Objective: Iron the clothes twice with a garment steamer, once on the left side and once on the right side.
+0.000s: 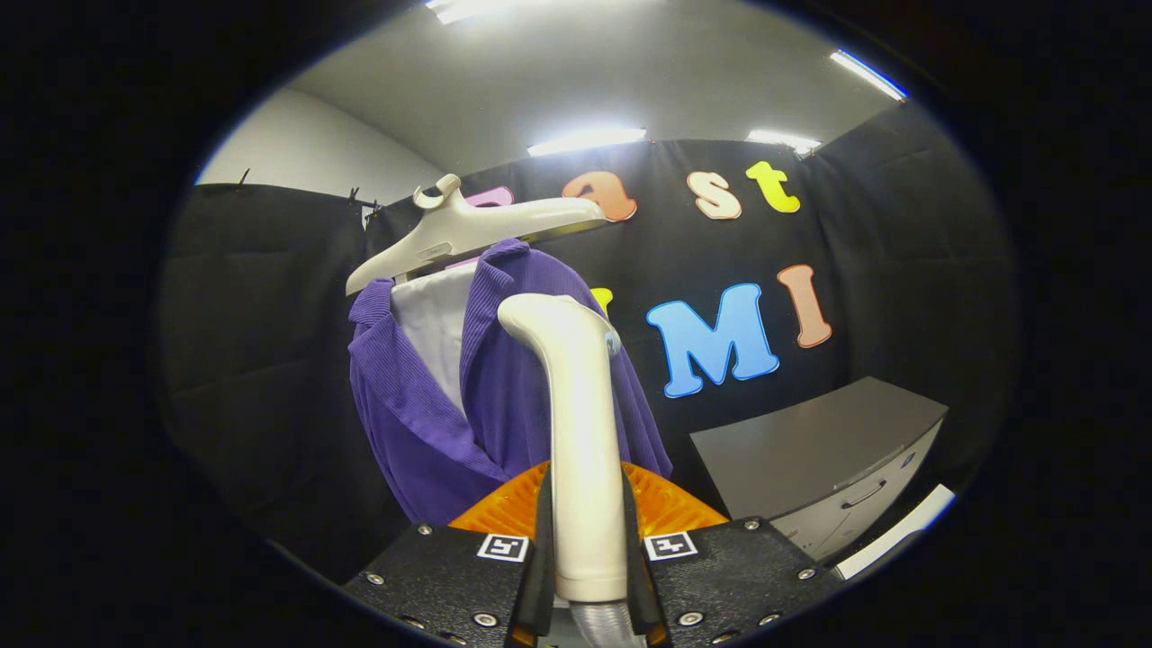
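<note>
gripper view: we see our gripper closed on the steamer, both fingers pressing its handle from either side; the handle rises straight up between the fingers and bends at its top toward the shirt; a hose leaves the handle's lower end between the fingers; the shirt hangs on a pale hanger just beyond the steamer, open at the collar over a white lining; the steamer's head sits level with the shirt's upper chest, in front of the panel nearer the cabinet, and we cannot tell whether it touches the cloth; the cabinet stands well apart from the shirt, against the booth's wall.

we judge the pick-up done, since the steamer is firmly in hand and raised to the garment; the head being high on one panel suggests a stroke is about to begin or is at its top; nothing here shows which side, if any, is already ironed, so we count both strokes as possibly left.
</note>
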Motion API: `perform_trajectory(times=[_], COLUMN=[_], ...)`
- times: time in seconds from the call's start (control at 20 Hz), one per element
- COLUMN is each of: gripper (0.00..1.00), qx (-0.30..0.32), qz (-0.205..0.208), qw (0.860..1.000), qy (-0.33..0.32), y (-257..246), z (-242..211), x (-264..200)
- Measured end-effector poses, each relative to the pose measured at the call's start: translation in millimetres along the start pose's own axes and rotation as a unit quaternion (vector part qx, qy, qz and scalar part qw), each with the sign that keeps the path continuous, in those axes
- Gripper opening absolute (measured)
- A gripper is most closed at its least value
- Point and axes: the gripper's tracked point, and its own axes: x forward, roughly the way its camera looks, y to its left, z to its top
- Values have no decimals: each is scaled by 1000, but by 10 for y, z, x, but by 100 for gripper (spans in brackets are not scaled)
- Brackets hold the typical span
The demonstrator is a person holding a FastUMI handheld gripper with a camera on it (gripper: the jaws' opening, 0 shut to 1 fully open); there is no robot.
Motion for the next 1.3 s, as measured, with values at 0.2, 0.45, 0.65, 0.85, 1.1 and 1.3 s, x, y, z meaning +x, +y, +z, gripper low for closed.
perform_trajectory(times=[0.2,0.45,0.65,0.85,1.1,1.3], gripper=[32,32,32,32,32,33], qx=[-25,-47,-65,-84,-85,-91], qz=[-1,-2,-3,1,5,8], qw=[1000,998,996,993,989,985], qy=[13,42,60,85,117,145], y=[55,59,36,-20,-96,-184], z=[-169,-474,-716,-1001,-1399,-1739], x=[-6,-26,-82,-94,-114,-154])
